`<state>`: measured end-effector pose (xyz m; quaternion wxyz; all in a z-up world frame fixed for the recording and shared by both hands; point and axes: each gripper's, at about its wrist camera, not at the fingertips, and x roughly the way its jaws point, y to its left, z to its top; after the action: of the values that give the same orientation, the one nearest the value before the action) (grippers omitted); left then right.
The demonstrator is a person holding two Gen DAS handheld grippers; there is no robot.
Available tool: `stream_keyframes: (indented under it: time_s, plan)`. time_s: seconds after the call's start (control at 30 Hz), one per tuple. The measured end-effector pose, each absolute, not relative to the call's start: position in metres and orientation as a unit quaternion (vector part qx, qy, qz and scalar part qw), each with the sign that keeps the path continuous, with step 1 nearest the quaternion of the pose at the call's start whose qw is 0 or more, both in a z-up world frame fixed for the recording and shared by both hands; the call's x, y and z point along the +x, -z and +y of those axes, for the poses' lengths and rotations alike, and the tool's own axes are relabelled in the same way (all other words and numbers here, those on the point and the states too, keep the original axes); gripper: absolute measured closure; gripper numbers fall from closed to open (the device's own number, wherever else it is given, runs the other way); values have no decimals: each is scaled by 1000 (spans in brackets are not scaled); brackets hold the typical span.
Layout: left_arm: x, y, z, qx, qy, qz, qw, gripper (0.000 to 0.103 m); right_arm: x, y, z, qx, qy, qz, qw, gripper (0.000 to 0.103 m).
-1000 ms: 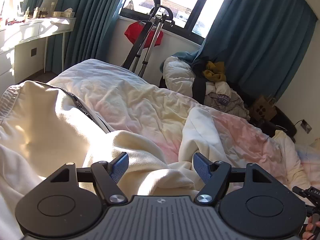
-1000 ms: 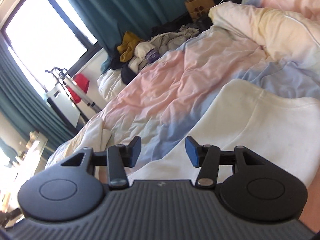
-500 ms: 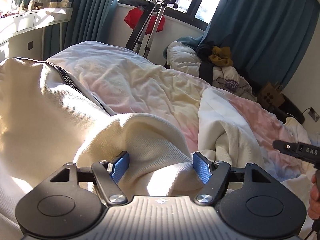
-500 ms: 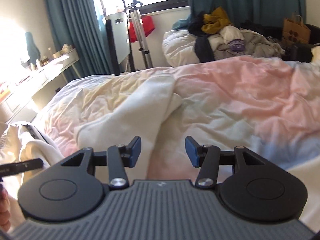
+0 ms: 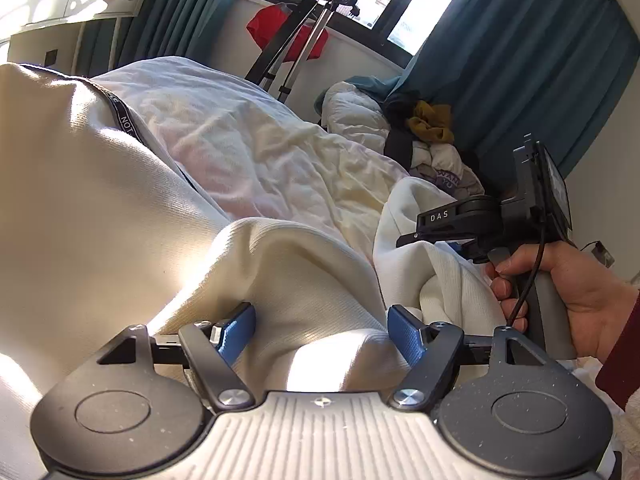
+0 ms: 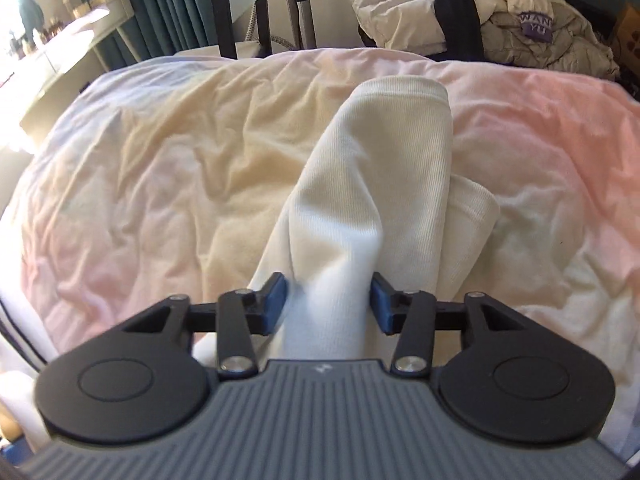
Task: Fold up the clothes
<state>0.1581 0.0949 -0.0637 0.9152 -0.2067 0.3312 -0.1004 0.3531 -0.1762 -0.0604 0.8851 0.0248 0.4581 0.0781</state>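
Note:
A cream ribbed garment (image 5: 100, 200) with a black lettered band lies bunched on the bed. My left gripper (image 5: 322, 324) rests low on it, open wide, with a hump of the cloth between its blue pads. The garment's sleeve (image 6: 380, 168) stretches away across the quilt (image 6: 160, 160). My right gripper (image 6: 327, 300) straddles the near part of that sleeve. Its jaws are closing and both pads touch the gathered cloth. The left wrist view shows the right gripper (image 5: 420, 228) from the side, held by a hand (image 5: 568, 292) over the sleeve.
A pile of clothes and a puffy jacket (image 6: 520, 20) lies beyond the bed's far edge. A metal stand (image 5: 296, 40) with a red item rises by the window. A white desk (image 5: 60, 12) is at the left, teal curtains (image 5: 520, 60) behind.
My right gripper has swung across the bed and rolled level, and the sleeve now sits between its jaws. My left gripper has sunk closer onto the garment. The right hand has come into the left view.

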Motion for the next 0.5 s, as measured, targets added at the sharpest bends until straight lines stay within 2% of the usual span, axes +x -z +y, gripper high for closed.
stream_keyframes:
  time_s: [0.03, 0.17, 0.3, 0.5]
  plan:
    - [158, 64, 96, -210, 102, 329, 915, 29, 350, 56, -176, 24, -73, 451, 889, 86]
    - [154, 60, 98, -221, 107, 317, 916, 29, 337, 15, -189, 49, -57, 389, 918, 90]
    - [146, 51, 100, -238, 122, 290, 919, 29, 324, -52, -234, 104, -30, 299, 948, 91]
    - [133, 37, 97, -248, 151, 242, 926, 29, 282, -121, -335, 193, 36, 141, 970, 91]
